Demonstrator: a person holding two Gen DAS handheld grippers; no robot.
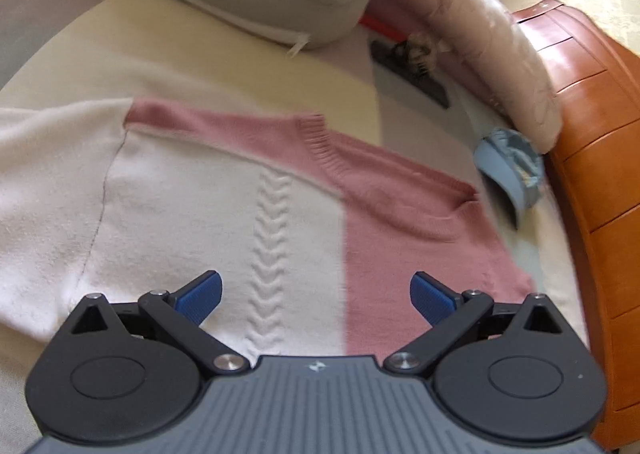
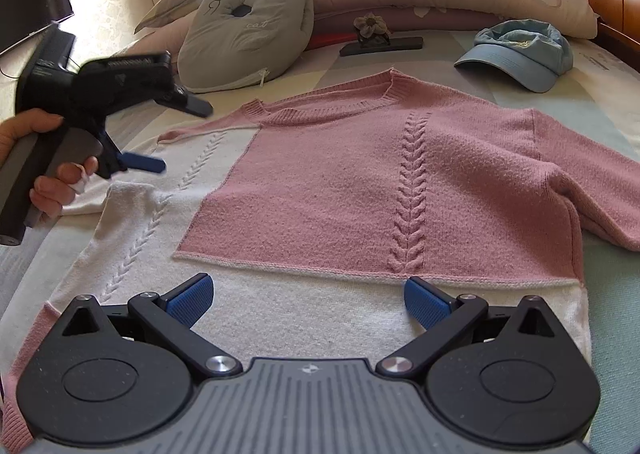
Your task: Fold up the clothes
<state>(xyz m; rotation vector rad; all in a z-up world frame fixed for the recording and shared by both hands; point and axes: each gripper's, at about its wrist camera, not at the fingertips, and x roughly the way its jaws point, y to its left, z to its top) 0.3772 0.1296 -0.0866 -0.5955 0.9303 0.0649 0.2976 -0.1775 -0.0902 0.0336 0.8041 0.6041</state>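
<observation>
Flat on the bed (image 2: 608, 294) lies a pink-and-white knitted sweater (image 2: 340, 190), front up, neckline toward the far pillows and hem toward the near edge; one pink sleeve trails off to the right. The right gripper (image 2: 308, 300) hovers just above the white hem band, its blue fingers (image 2: 190, 300) spread wide and empty. The left gripper (image 1: 316, 298), equally splayed and holding nothing, hangs over the sweater's white half near a cable-knit ridge (the left wrist view is blurred). From the right wrist camera that tool shows at the far left, gripped by a hand (image 2: 48, 174) above the white sleeve. Beyond the neckline, a blue cap (image 2: 516, 54) rests at the far right, a grey cat cushion (image 2: 248, 42) at the far left, and a dark flat object (image 2: 380, 46) between them.
</observation>
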